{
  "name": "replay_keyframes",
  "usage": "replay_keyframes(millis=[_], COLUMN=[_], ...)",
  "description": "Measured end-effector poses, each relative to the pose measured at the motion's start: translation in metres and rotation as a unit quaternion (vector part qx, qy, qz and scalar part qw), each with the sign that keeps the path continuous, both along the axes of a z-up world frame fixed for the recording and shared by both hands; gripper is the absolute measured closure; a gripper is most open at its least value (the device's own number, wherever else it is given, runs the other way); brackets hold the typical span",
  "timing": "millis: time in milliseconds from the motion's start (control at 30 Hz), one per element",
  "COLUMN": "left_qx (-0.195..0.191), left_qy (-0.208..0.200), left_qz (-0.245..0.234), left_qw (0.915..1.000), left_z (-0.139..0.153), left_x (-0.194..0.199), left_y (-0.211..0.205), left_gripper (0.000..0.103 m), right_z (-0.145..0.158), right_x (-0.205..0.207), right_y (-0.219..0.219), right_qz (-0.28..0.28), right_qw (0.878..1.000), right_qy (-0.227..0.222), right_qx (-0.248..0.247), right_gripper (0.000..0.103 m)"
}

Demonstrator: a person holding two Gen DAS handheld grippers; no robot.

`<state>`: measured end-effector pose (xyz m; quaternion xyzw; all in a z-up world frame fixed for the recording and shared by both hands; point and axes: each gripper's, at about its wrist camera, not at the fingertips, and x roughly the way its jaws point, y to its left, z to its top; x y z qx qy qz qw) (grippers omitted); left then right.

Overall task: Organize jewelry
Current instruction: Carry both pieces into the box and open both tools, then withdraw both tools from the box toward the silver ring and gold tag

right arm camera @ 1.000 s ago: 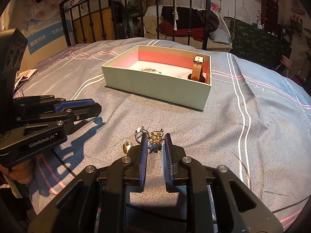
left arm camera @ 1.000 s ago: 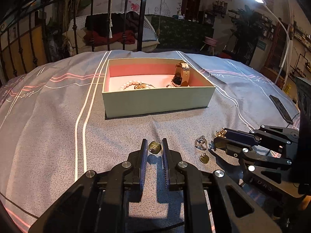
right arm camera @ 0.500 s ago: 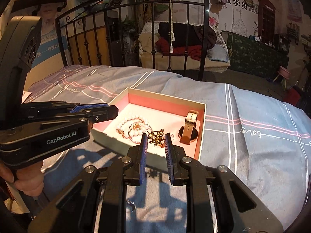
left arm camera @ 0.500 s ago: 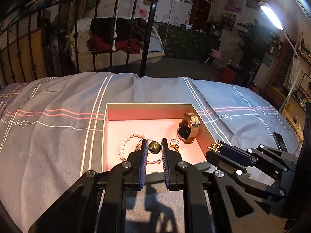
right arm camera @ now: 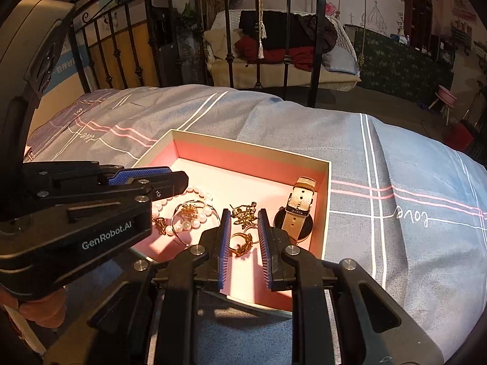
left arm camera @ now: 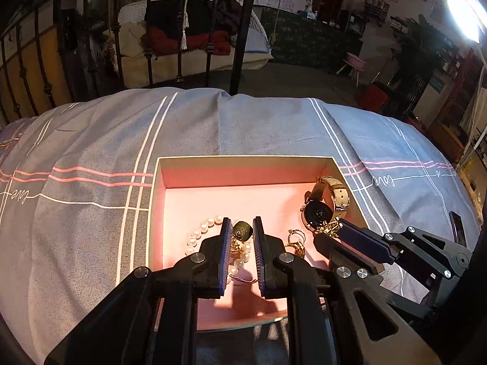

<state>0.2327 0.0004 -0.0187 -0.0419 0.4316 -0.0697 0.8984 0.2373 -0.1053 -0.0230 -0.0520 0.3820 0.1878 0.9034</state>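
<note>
An open box (left arm camera: 243,158) with a pink lining lies on the grey striped bedspread. Inside it are a pearl bracelet (left arm camera: 197,233), a watch (left arm camera: 318,213) with a beige strap, and gold rings (right arm camera: 242,243). My left gripper (left arm camera: 241,227) hangs over the box's near half, shut on a small dark green stone piece (left arm camera: 241,231). My right gripper (right arm camera: 243,215) hovers beside it, near the watch (right arm camera: 299,203), shut on a spiky gold ornament (right arm camera: 243,211). Each gripper shows in the other's view: the right gripper (left arm camera: 330,231) and the left gripper (right arm camera: 179,182).
A black iron bed frame (left arm camera: 240,30) stands behind the far edge of the bedspread (left arm camera: 91,152). A dark phone (left arm camera: 458,228) lies on the cover right of the box. A person's hand (right arm camera: 39,307) holds the left gripper's handle.
Both grippers rose from the bedspread and moved forward over the box, each carrying its piece. The loose pieces left on the cover have dropped out of view.
</note>
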Motion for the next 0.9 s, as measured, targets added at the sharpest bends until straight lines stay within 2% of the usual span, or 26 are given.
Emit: replay_keyframes(millis=[467, 600, 733, 867, 900], left_qx=[0.005, -0.002, -0.026, -0.034, -0.034], left_qy=[0.020, -0.001, -0.033, -0.040, -0.034], left_qz=[0.006, 0.014, 0.014, -0.005, -0.009], left_qw=[0.9998, 0.9999, 0.9990, 0.9986, 0.9988], left_z=[-0.014, -0.001, 0.017, 0.013, 0.007], left_x=[0.004, -0.009, -0.046, -0.094, -0.106], left_y=[0.004, 0.007, 0.011, 0.007, 0.005], left_gripper=[0.087, 0.071, 0.056, 0.050, 0.050], right_z=[-0.014, -0.009, 0.005, 0.006, 0.003], right_x=[0.002, -0.009, -0.042, -0.088, -0.098], right_y=[0.005, 0.001, -0.012, -0.031, -0.036], right_qz=[0.014, 0.009, 0.001, -0.019, -0.027], right_qw=[1.000, 1.000, 1.000, 0.999, 0.999], right_qy=[0.015, 0.006, -0.016, -0.027, -0.027], right_qx=[-0.011, -0.012, -0.004, 0.001, -0.003], right_gripper=[0.083, 0.070, 0.069, 0.064, 0.058])
